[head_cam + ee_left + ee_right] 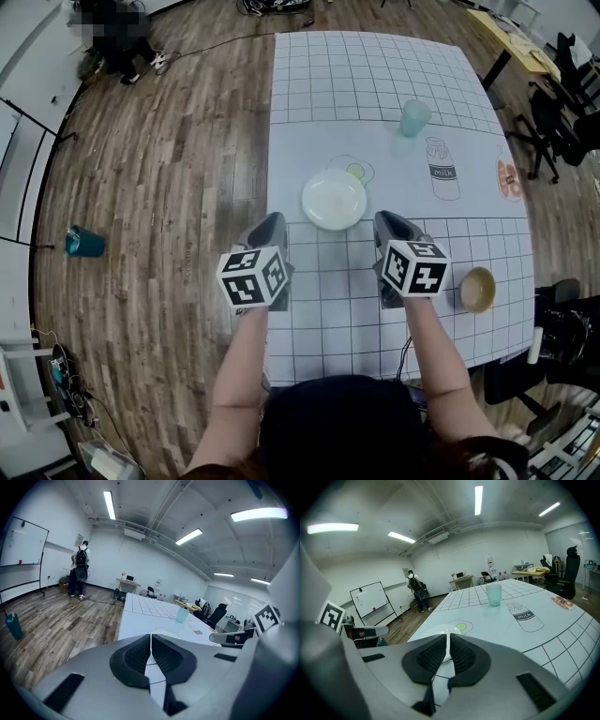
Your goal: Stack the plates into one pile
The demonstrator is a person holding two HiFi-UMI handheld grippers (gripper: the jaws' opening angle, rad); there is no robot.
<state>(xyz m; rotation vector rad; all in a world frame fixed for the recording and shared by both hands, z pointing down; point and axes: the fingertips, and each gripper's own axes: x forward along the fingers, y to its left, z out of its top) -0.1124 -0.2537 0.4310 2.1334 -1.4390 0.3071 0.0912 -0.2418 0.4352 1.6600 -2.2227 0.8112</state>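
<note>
A white plate pile (334, 199) lies in the middle of the gridded white table (366, 75); from above I cannot tell how many plates it holds. Both grippers hover just in front of it, apart from it. My left gripper (270, 225) is at its near left, with its jaws together and nothing between them (151, 637). My right gripper (389, 223) is at its near right, jaws nearly touching and empty (448, 637). In the right gripper view the plate's rim (437, 630) shows just past the jaw tips.
A tan bowl (477, 289) sits near the table's right front edge. A pale green cup (414, 118) stands further back, beside a printed milk carton (442, 169). A teal cup (84, 243) stands on the wooden floor to the left. Office chairs are at the right.
</note>
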